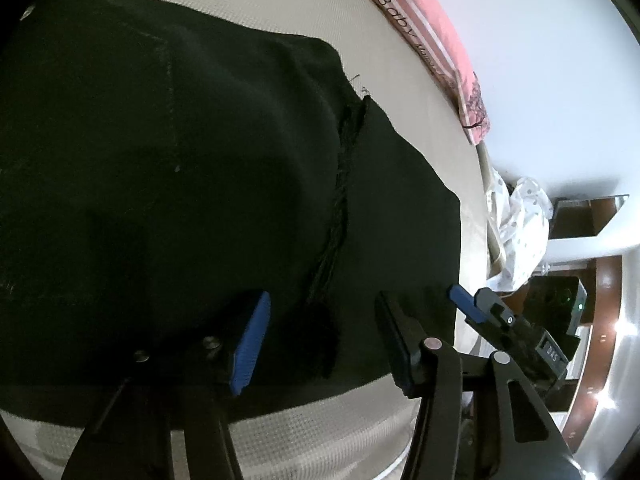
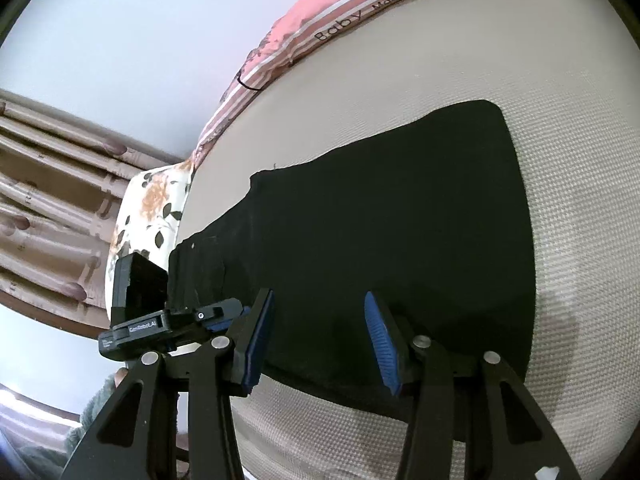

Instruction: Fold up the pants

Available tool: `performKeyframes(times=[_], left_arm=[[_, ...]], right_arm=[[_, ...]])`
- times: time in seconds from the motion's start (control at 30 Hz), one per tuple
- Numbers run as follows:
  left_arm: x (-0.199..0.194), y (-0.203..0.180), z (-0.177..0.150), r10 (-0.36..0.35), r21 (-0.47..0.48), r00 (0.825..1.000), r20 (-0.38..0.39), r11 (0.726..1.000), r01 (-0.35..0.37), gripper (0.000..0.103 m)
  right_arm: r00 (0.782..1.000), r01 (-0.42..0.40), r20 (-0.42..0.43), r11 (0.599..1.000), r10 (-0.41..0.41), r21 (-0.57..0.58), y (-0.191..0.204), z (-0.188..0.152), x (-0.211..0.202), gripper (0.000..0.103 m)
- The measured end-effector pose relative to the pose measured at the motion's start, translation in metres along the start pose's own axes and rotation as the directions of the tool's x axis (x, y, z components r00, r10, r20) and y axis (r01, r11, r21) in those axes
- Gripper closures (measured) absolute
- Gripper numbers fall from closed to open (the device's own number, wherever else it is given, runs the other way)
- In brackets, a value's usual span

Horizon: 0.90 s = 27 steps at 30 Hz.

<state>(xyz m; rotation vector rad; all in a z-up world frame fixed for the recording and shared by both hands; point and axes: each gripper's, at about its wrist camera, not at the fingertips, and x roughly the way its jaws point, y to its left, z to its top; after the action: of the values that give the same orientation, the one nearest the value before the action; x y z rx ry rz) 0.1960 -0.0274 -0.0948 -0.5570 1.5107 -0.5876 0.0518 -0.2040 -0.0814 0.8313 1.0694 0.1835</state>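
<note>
The black pants [image 1: 180,168] lie flat on a cream textured mattress [image 1: 400,80], filling the left and centre of the left wrist view; a raised seam [image 1: 340,192] runs from the upper centre down toward the lower middle of that frame. In the right wrist view the same garment [image 2: 380,232] spreads across the centre, its wide end toward the upper right and a narrower, stepped edge toward the middle left. The left gripper [image 1: 324,340] sits at the bottom centre of its frame, jaws apart, blue pads [image 1: 250,344] hovering over the cloth near its lower edge with nothing clamped between them. The right gripper [image 2: 320,340] occupies the bottom centre of its own frame, jaws likewise apart above the fabric's near edge, with no cloth gripped. The right gripper also appears in the lower right of the left wrist view [image 1: 476,310], just past the garment's right edge. A pink striped blanket [image 2: 304,36] printed with lettering borders the mattress at the top of the frame. A floral pillow [image 2: 148,216] lies at the middle left of the right wrist view.
</note>
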Motion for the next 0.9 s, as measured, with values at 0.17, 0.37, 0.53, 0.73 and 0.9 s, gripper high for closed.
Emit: performKeyframes(times=[0.17, 0.37, 0.53, 0.73, 0.9], left_arm=[[0.006, -0.001, 0.004, -0.012, 0.009, 1.000, -0.005, 1.000, 0.012, 0.048], [0.017, -0.006, -0.007, -0.058, 0.023, 0.997, -0.049, 0.998, 0.059, 0.048], [0.019, -0.005, -0.012, -0.080, 0.019, 0.995, -0.056, 0.997, 0.081, 0.048], [0.030, -0.011, -0.004, -0.106, -0.024, 0.994, -0.011, 0.994, 0.106, 0.048], [0.035, -0.024, -0.007, 0.032, 0.071, 0.999, 0.012, 0.997, -0.032, 0.089]], right_arm=[[1.000, -0.008, 0.015, 1.000, 0.008, 0.022, -0.005, 0.000, -0.001, 0.058], [1.000, -0.015, 0.019, 0.999, 0.014, 0.046, -0.009, -0.001, -0.004, 0.057], [0.999, -0.027, 0.019, 0.998, 0.026, 0.054, -0.009, 0.000, -0.005, 0.057], [0.999, -0.027, 0.023, 0.998, 0.025, 0.055, -0.010, -0.001, -0.004, 0.057], [0.999, 0.008, 0.035, 0.999, -0.009, 0.033, -0.007, 0.000, -0.009, 0.056]])
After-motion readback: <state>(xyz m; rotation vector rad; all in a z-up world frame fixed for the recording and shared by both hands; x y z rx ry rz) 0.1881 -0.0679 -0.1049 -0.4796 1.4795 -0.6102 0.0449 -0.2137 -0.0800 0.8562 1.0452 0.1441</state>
